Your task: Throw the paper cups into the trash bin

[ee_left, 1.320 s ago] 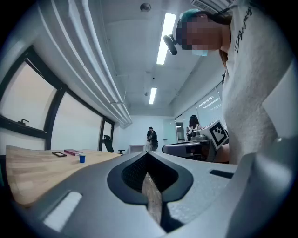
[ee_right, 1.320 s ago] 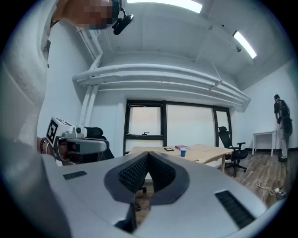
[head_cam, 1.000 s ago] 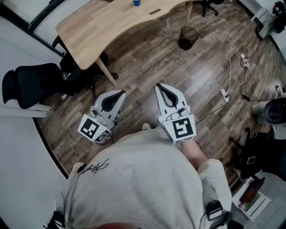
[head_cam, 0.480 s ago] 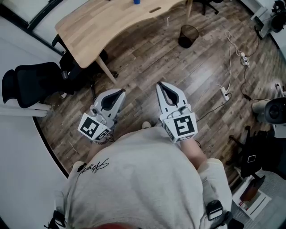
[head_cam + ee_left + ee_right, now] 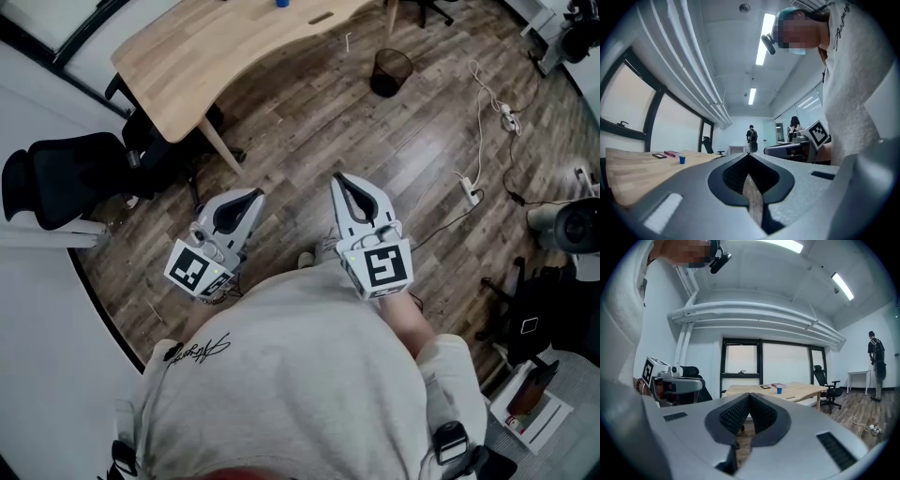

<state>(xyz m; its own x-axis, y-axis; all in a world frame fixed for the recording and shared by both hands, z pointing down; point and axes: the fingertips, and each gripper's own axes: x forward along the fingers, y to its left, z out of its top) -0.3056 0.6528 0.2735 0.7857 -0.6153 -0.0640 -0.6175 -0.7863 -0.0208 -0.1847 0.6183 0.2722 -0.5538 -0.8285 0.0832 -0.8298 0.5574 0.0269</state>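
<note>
Both pairs of jaws are pressed fully together with nothing in them: the left gripper (image 5: 251, 195) and right gripper (image 5: 341, 178) are held out over the wooden floor (image 5: 309, 141), well short of everything.

The one paper cup (image 5: 779, 390) I can find is blue and stands near the far edge of the tabletop (image 5: 216, 56). The trash bin (image 5: 386, 86) sits on the floor just off the tabletop's right end.

My worries:
- A cup that light could skid or tip off the far edge if I nudge it with shut jaws, so I'd open them first.
- Squeezing hard would likely crush it.
- The bin's mouth looks small, so a loose toss may miss.
- Cables (image 5: 483, 150) trail across the floor on the right.

It's a bright office with big windows (image 5: 740, 359).
</note>
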